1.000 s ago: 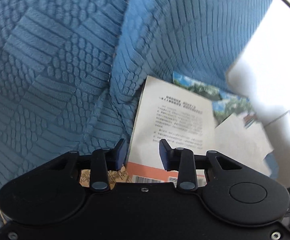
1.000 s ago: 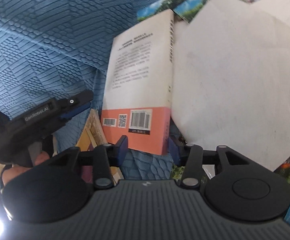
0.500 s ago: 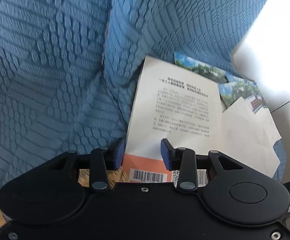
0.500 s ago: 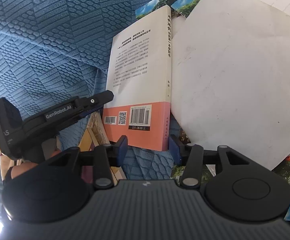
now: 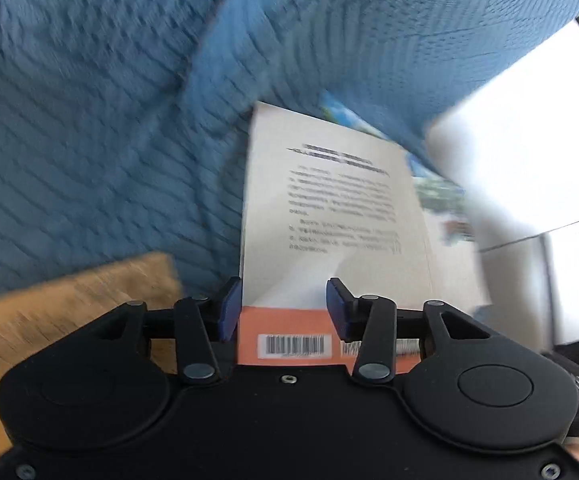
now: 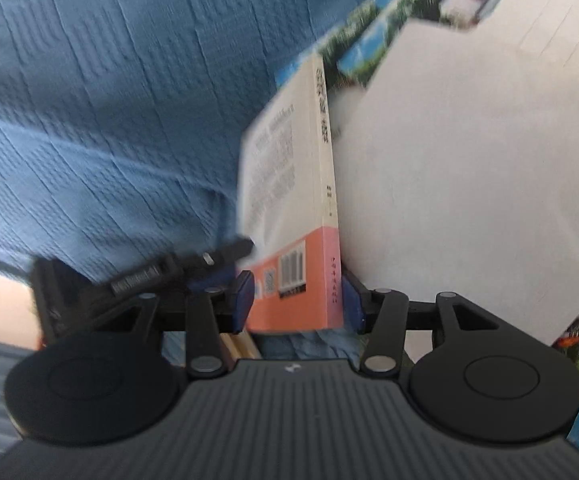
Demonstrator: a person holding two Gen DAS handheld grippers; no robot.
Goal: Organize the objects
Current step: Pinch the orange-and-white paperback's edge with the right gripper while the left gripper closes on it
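While the book [image 6: 289, 216] is tilted up on its edge on the blue sofa [image 6: 109, 100], between the white sheet [image 6: 449, 180] and the cushion, the left gripper [image 5: 279, 306] is opening around its corner (pads apart); the right gripper [image 6: 297, 300] straddles its spine, barely gripping, so it should be steadied.

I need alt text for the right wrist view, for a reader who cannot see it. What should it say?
A white book with an orange lower band and barcodes stands between the open blue pads of the right gripper, on blue textured fabric. The left gripper reaches in from the left toward the book. A large white sheet lies to the right; the picture is blurred.
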